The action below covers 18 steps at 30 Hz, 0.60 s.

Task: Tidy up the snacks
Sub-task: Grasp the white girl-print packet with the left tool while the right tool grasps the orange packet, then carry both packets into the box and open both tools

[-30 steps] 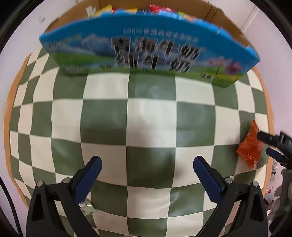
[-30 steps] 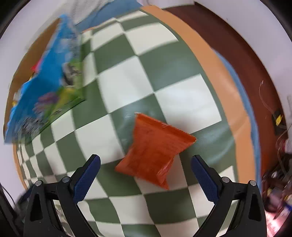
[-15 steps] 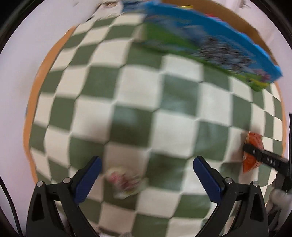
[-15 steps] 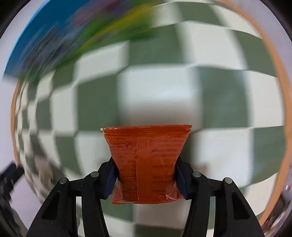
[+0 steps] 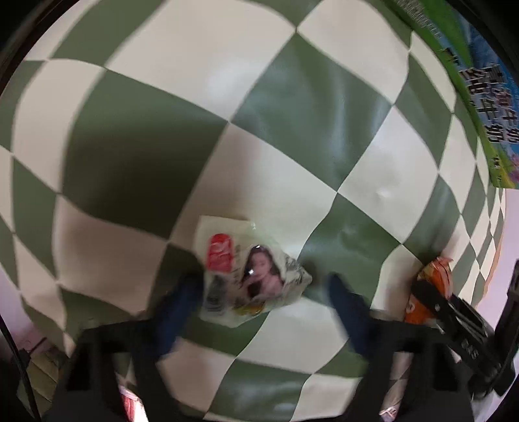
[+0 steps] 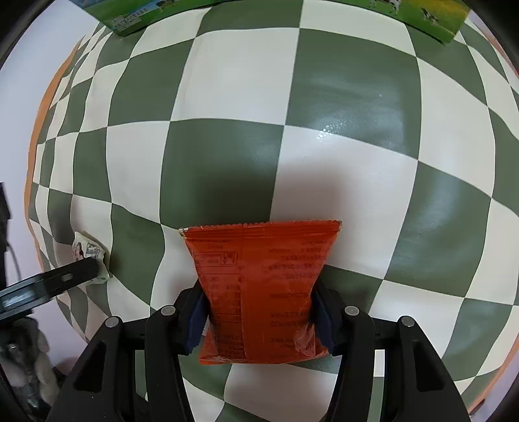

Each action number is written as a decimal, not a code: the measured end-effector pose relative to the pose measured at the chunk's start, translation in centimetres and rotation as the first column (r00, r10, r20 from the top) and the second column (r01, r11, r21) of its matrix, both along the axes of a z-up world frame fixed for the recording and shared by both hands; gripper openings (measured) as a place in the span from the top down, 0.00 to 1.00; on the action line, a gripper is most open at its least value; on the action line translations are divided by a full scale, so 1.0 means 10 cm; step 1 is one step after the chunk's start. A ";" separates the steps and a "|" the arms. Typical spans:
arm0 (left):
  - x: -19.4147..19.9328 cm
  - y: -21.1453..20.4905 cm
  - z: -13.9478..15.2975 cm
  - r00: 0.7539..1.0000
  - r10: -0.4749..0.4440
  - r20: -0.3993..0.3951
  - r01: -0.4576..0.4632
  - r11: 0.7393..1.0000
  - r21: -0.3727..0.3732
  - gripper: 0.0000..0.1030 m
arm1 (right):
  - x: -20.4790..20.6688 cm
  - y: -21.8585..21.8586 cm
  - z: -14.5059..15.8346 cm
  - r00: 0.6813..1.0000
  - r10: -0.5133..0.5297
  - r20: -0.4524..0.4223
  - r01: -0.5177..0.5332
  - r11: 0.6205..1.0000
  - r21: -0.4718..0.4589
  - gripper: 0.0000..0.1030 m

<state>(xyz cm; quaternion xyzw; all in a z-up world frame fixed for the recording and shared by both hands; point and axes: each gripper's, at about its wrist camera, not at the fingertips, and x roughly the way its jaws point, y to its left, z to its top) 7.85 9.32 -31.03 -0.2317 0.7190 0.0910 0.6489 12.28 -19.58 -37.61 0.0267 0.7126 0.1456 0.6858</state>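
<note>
A white snack packet (image 5: 253, 272) with a red mark and a printed portrait lies on the green-and-white checked cloth (image 5: 292, 113). My left gripper (image 5: 262, 285) points down over it, jaws blurred and closing, the packet between them; the right pad still stands clear of it. An orange snack packet (image 6: 259, 292) sits upright between the pads of my right gripper (image 6: 259, 311), which press on both its sides though the jaws are easing open slightly. The orange packet (image 5: 434, 279) also shows at the right of the left wrist view, and the white packet (image 6: 89, 256) at the far left of the right wrist view.
A blue and green printed carton (image 5: 480, 107) stands at the far side of the cloth, and its lower edge (image 6: 428, 16) runs along the top of the right wrist view. The orange table rim (image 6: 35, 136) borders the cloth on the left.
My left gripper came down over the white packet and its jaws narrowed around it. My right gripper closed on the orange packet and holds it, and both views have rolled.
</note>
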 end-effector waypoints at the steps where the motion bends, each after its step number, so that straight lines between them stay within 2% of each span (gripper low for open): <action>1: 0.00 -0.02 -0.02 1.000 -0.006 0.002 0.006 1.000 0.007 0.44 | -0.02 -0.03 0.00 1.000 -0.003 0.000 0.003 1.000 0.002 0.44; 5: 0.12 -0.20 -0.04 0.999 -0.040 0.011 0.040 0.999 -0.001 0.43 | -0.03 -0.13 0.01 1.000 -0.022 -0.004 0.022 1.000 0.004 0.45; 7: 0.21 -0.44 -0.03 0.994 -0.104 0.016 0.104 0.995 -0.009 0.43 | -0.06 -0.26 0.02 0.999 -0.045 -0.008 0.045 0.999 0.000 0.45; 9: 0.33 -0.76 0.00 0.977 -0.211 0.032 0.210 0.977 0.019 0.43 | 0.04 -0.31 0.03 0.998 -0.058 -0.003 0.058 0.998 -0.029 0.45; 12: 0.45 -1.11 0.02 0.946 -0.319 0.053 0.316 0.947 0.060 0.43 | 0.07 -0.46 0.03 0.997 -0.079 -0.006 0.078 0.995 -0.060 0.45; 18: 0.45 -1.34 0.01 0.909 -0.413 0.045 0.408 0.908 0.099 0.41 | 0.02 -0.54 0.00 0.994 -0.109 -0.013 0.108 0.992 -0.069 0.44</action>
